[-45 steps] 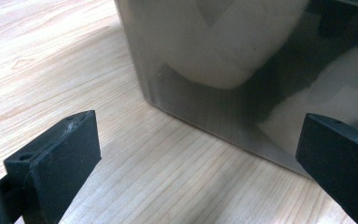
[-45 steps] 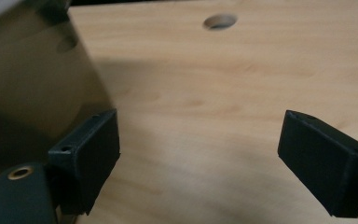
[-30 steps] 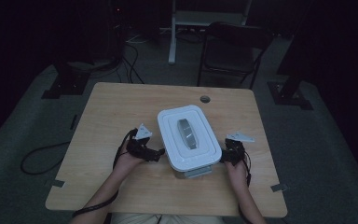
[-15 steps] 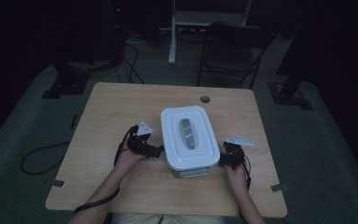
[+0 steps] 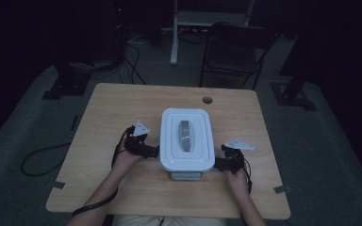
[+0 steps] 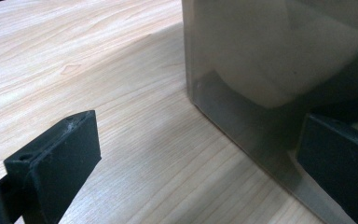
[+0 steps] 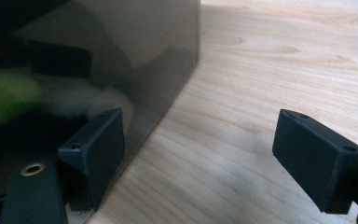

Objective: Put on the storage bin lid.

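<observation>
You had the white-lidded box (image 5: 187,139) at mid-frame on the counter (image 5: 113,108). Your left hand-held gripper (image 5: 153,151) sat at the box's left wall, jaws spread wide, grasping nothing. Your right hand-held gripper (image 5: 218,164) sat at its lower-right corner, likewise released.

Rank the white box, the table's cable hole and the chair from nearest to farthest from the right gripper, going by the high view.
From the right gripper:
1. White box, just beside it, toward the table's middle.
2. Cable hole, near the table's far edge, beyond the box.
3. Chair, on the floor past the table's far edge.
</observation>
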Tool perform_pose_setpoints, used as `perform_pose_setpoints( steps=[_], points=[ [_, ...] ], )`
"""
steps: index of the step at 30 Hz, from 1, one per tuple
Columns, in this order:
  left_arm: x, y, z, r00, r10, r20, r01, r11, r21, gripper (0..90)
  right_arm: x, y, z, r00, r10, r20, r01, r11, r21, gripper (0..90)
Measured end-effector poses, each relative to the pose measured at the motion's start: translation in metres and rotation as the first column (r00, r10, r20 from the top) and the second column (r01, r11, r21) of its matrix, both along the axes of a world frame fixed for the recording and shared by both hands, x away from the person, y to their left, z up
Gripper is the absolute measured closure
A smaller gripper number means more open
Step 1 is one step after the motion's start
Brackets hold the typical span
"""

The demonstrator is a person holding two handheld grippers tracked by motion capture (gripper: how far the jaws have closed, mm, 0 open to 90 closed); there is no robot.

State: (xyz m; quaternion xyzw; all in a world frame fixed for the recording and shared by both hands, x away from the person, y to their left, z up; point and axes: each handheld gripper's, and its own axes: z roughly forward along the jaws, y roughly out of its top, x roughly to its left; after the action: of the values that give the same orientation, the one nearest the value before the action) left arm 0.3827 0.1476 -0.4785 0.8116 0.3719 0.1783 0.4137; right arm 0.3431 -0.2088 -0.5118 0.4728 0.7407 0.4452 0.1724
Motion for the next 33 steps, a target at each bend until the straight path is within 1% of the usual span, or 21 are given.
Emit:
perform_pose_setpoints(
  steps=[1,2,3,4,5,6,7,8,12,15,17,21,23,25,27,31,33],
  points=[
    [0.0,0.0,0.0,1.0,-0.002,0.001,0.002,1.0,-0.002,0.5,0.001,0.0,0.001,1.0,-0.002,0.009,0.002,0.9999,-0.013,12.8],
    [-0.001,0.0,0.001,1.0,-0.002,0.005,0.002,1.0,-0.002,0.5,0.002,0.0,0.001,0.9999,-0.008,0.01,0.009,0.9997,-0.021,12.6],
    [-0.002,0.001,0.001,1.0,-0.003,0.007,0.003,1.0,-0.006,0.4,0.003,-0.001,0.002,0.9998,-0.014,0.013,0.014,0.9999,-0.006,12.6],
    [-0.002,0.001,0.001,1.0,-0.003,0.007,0.003,1.0,-0.006,0.5,0.003,-0.001,0.002,0.9998,-0.014,0.013,0.014,0.9999,-0.006,12.6],
    [-0.002,0.001,0.002,0.9999,-0.005,0.01,0.005,0.9999,-0.011,0.5,0.004,-0.002,0.002,0.9997,-0.021,0.014,0.021,0.9998,0.008,12.6],
    [-0.003,0.002,0.003,0.9999,-0.005,0.013,0.005,0.9999,-0.016,0.4,0.004,-0.002,0.003,0.9994,-0.031,0.014,0.031,0.9995,0.005,12.6],
    [-0.004,0.003,0.004,0.9998,-0.004,0.017,0.005,0.9998,-0.021,0.5,0.003,-0.004,0.004,0.9983,-0.048,0.034,0.048,0.9987,-0.016,12.6],
    [-0.004,0.004,0.005,0.9998,-0.005,0.02,0.005,0.9998,-0.018,0.4,0.003,-0.005,0.004,0.9979,-0.054,0.036,0.054,0.9984,-0.018,12.6],
    [-0.008,0.008,0.009,0.9984,-0.029,0.049,0.03,0.999,-0.032,0.5,0.004,-0.011,0.005,0.9966,-0.071,0.043,0.071,0.9975,-0.003,12.6],
    [-0.009,0.009,0.01,0.9977,-0.039,0.055,0.041,0.9986,-0.034,0.5,0.005,-0.013,0.006,0.9963,-0.074,0.045,0.074,0.9972,-0.006,12.6],
    [-0.011,0.01,0.011,0.9972,-0.052,0.053,0.054,0.9979,-0.037,0.5,0.004,-0.014,0.007,0.9957,-0.077,0.052,0.078,0.9968,-0.017,12.6],
    [-0.015,0.014,0.012,0.9972,-0.056,0.051,0.057,0.9977,-0.036,0.5,0.003,-0.016,0.01,0.9948,-0.075,0.069,0.077,0.9967,-0.027,12.6],
    [-0.017,0.017,0.012,0.9976,-0.053,0.046,0.055,0.9978,-0.038,0.5,0.002,-0.017,0.011,0.9942,-0.07,0.081,0.072,0.9973,-0.018,12.6],
    [-0.018,0.021,0.011,0.9981,-0.052,0.032,0.053,0.9978,-0.039,0.5,0.001,-0.018,0.011,0.9928,-0.077,0.092,0.079,0.9967,-0.016,12.6],
    [-0.018,0.026,0.011,0.999,-0.037,0.025,0.038,0.9985,-0.04,0.5,0.001,-0.02,0.011,0.9922,-0.08,0.095,0.081,0.9967,-0.007,12.6],
    [-0.02,0.037,0.011,0.9998,-0.013,0.016,0.014,0.9992,-0.039,0.5,0.001,-0.023,0.011,0.9904,-0.103,0.093,0.106,0.994,-0.027,12.6],
    [-0.021,0.041,0.01,0.9999,-0.004,0.014,0.005,0.9993,-0.038,0.5,0.0,-0.025,0.011,0.9891,-0.107,0.101,0.111,0.9932,-0.035,12.6]
  ],
)
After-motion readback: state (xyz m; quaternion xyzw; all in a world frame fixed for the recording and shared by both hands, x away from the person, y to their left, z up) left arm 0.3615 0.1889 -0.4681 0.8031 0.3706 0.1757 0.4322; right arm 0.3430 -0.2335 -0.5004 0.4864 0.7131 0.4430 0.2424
